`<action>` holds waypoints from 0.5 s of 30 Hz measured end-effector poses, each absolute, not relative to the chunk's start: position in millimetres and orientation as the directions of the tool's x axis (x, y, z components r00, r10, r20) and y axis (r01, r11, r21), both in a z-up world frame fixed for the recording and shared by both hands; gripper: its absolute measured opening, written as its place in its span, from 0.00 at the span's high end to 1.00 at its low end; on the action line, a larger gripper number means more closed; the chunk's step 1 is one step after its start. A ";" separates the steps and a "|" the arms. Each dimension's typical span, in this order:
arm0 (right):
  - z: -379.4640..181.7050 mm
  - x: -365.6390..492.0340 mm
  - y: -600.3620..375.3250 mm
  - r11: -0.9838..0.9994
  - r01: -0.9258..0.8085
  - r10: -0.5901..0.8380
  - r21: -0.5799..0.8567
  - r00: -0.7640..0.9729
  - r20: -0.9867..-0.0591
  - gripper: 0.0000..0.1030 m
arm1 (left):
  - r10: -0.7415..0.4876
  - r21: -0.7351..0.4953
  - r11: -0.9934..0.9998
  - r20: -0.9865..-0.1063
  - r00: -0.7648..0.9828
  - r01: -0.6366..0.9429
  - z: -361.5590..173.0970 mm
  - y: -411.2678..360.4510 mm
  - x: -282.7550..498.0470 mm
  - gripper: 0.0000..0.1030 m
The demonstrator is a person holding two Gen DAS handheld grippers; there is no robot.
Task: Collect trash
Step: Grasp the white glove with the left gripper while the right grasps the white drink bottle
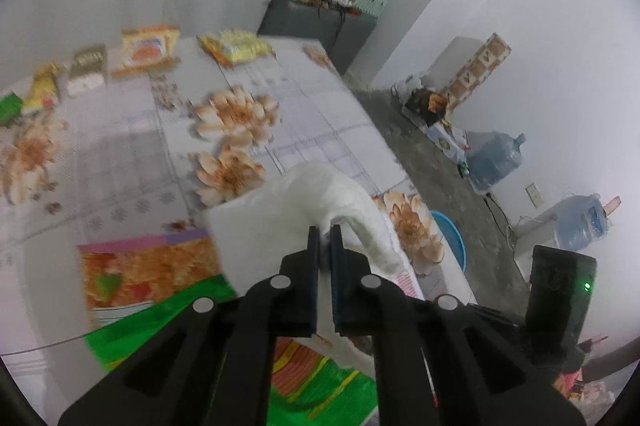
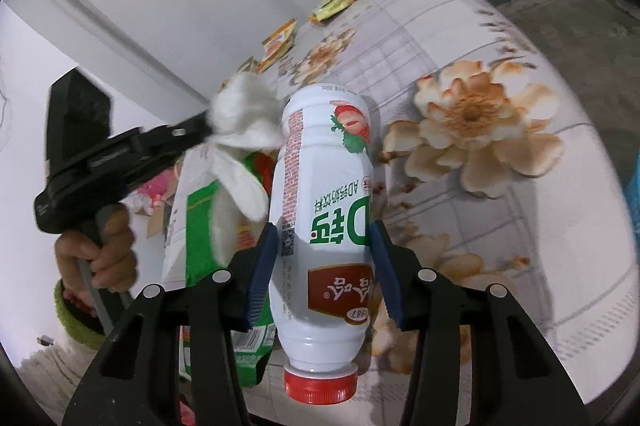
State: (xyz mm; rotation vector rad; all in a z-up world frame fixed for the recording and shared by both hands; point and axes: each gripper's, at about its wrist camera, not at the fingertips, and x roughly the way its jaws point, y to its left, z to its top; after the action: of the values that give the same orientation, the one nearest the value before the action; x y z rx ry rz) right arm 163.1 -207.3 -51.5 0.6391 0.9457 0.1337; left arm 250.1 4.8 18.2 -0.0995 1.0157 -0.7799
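— While the left gripper point(image 1: 325, 232) hangs over the floral worktop point(image 1: 132, 142), what do its jaws hold?
— A crumpled white tissue point(image 1: 332, 202), pinched tight at their tips.
— And the right gripper point(image 2: 324, 266)?
— Half-open jaws clamp an upside-down white plastic bottle point(image 2: 320, 210), red cap nearest.

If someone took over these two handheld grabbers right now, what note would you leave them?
Left gripper: jaws shut on a white tissue, lifted off the floral table.
Right gripper: jaws shut on a white drink bottle, red cap toward the camera.
Done: both pieces picked up.
Left: no bin in view; drop both off, then collect the wrappers at the table's far edge and the green carton.
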 end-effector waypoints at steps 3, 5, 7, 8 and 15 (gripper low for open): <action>-45.7 153.5 -214.4 0.827 0.193 0.327 0.528 0.599 -0.731 0.59 | -0.623 -0.385 0.733 -0.712 0.325 0.561 30.3 15.7 240.0 0.96; -43.1 148.8 -218.0 0.836 0.206 0.301 0.508 0.601 -0.740 0.59 | -0.604 -0.360 0.745 -0.721 0.339 0.561 28.8 19.4 235.4 0.96; -42.6 147.3 -219.7 0.838 0.218 0.289 0.501 0.602 -0.745 0.58 | -0.583 -0.334 0.754 -0.736 0.344 0.565 22.5 19.4 231.3 0.96; -42.8 147.2 -220.5 0.836 0.222 0.288 0.501 0.600 -0.746 0.58 | -0.575 -0.325 0.757 -0.743 0.343 0.566 18.4 18.6 229.4 0.96; -42.4 157.1 -220.2 0.844 0.237 0.271 0.482 0.588 -0.762 0.41 | -0.490 -0.211 0.775 -0.797 0.355 0.596 -15.1 2.4 218.5 0.95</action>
State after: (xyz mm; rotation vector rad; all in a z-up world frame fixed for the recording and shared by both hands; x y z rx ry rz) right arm 157.1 -220.2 -42.4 0.5896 0.9571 0.0213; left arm 218.5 2.4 -15.1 0.1229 0.9830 -0.7037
